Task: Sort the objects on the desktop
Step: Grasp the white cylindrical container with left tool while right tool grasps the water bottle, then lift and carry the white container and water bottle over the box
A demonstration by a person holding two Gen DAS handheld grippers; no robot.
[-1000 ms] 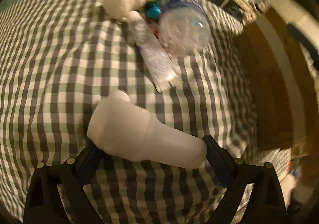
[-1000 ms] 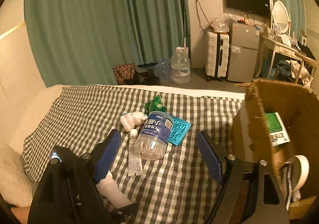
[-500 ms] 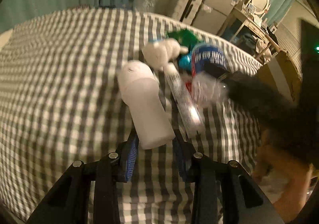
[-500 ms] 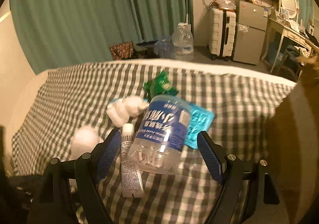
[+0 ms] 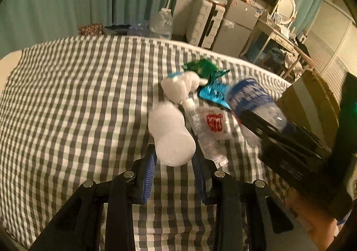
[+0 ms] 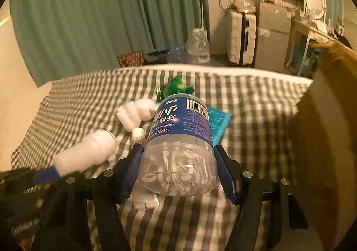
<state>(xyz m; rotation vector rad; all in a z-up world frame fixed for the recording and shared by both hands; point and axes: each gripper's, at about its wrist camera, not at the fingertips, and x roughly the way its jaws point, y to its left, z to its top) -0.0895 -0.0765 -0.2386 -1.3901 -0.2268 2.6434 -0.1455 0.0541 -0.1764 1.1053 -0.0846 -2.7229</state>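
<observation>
- The left gripper (image 5: 174, 162) now pinches the base of the white bottle (image 5: 170, 133) between its blue pads; a second ago the bottle lay crosswise between widely spread fingers, and half a second ago the fingers were already closed on it.
- The white bottle points away from the camera, its far end near the white plush toy (image 5: 180, 87) on the checked cloth (image 5: 73, 99); whether its far end touches the cloth cannot be told.
- The right gripper (image 6: 179, 169) has moved forward from well behind the pile; its fingers now sit against both sides of the clear dental floss jar (image 6: 180, 146), with the blue label facing up.
- A second ago those fingers stood spread, far short of the jar; half a second ago they framed it from a little way back.
- In the left view the right gripper covers the jar's near end (image 5: 256, 103), which earlier was bare.
- Beside the white bottle lie a small clear tube (image 5: 205, 137) and a packet with a red mark (image 5: 215, 121), with the teal packet (image 5: 212, 92) and the green wrapper (image 5: 203, 68) beyond.
- The cardboard box (image 6: 328, 139) fills the right edge of the right view.
</observation>
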